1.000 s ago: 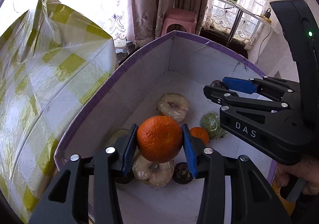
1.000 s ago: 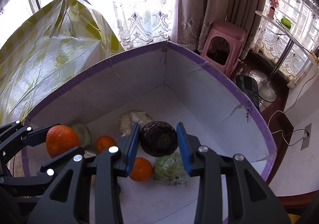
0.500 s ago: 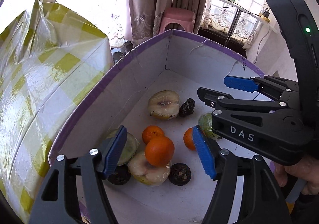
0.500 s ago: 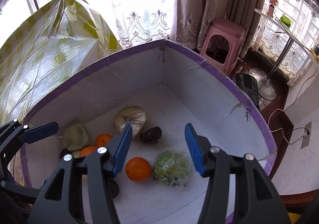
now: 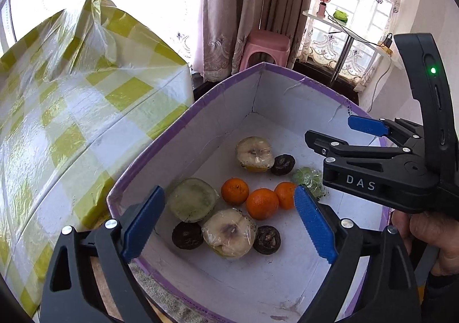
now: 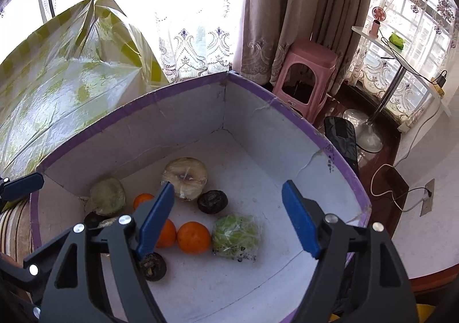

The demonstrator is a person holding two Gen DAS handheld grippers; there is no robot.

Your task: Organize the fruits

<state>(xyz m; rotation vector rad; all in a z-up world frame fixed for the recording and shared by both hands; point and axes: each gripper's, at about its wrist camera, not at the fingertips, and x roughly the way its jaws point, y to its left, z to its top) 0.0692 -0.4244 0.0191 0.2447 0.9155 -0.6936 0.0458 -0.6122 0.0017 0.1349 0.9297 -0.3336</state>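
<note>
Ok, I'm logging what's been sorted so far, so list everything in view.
box: 1, white inside, purple rim, centre
oranges: 3, orange, mid box floor
wrapped cut fruit halves: 3, pale, two near, one far
dark round fruits: 3, near-black, among the others
wrapped green fruit: 1, green, right side
checked plastic sheet: 1, yellow-white, left of box
stool: 1, pink, behind box
left gripper: black, blue pads, open, empty
right gripper: same, open, empty
hand: 1, holding the right gripper's handle
</note>
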